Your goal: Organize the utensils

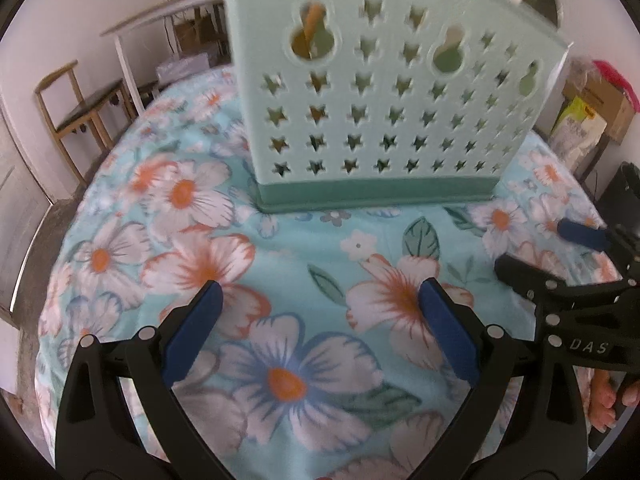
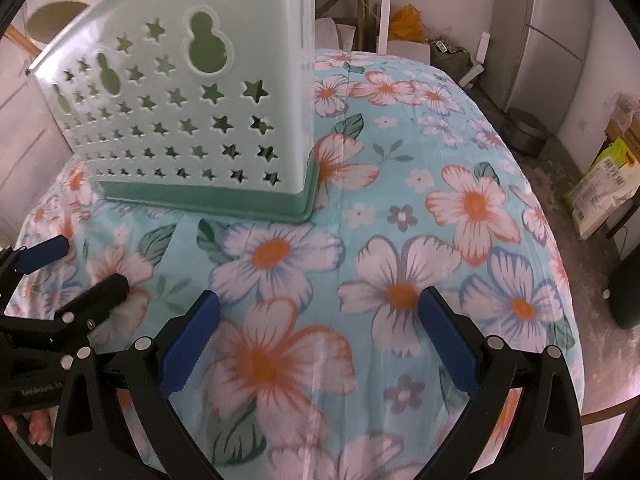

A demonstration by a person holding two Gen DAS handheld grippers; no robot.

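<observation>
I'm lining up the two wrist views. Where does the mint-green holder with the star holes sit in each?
Left wrist: utensil holder upper centre, beyond the open left gripper.
Right wrist: utensil holder upper left, beyond the open right gripper.
Shared landmark: its dark green base on the floral cloth.

Left gripper (image 1: 320, 300) jaws spread wide, empty, above floral cloth (image 1: 304, 264). Mint star-holed holder (image 1: 380, 112) upright ahead, well apart. Right gripper (image 1: 560, 256) at right.
</observation>
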